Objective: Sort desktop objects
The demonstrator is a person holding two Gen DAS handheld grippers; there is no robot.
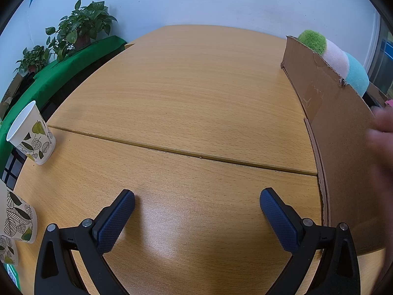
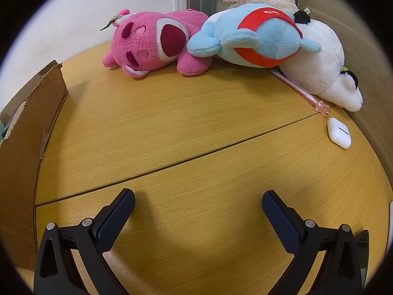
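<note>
My left gripper (image 1: 197,196) hangs open over bare wooden desk (image 1: 186,98), nothing between its fingers. A cardboard box (image 1: 339,132) stands to its right, with a green, pink and teal plush (image 1: 336,59) poking out of its top. My right gripper (image 2: 198,198) is also open and empty above the desk (image 2: 172,127). Ahead of it lie a pink plush bear (image 2: 152,41), a blue plush with a red band (image 2: 258,39) and a white plush (image 2: 329,68), piled together. A pink pen (image 2: 302,91) and a white earbud case (image 2: 339,132) lie at the right.
Leaf-printed paper cups stand at the left: one upright (image 1: 32,135), others at the near left edge (image 1: 17,223). Potted plants (image 1: 78,27) sit on a green ledge beyond. A blurred hand (image 1: 383,142) is at the box's right. The box's flap (image 2: 29,123) shows left of the right gripper.
</note>
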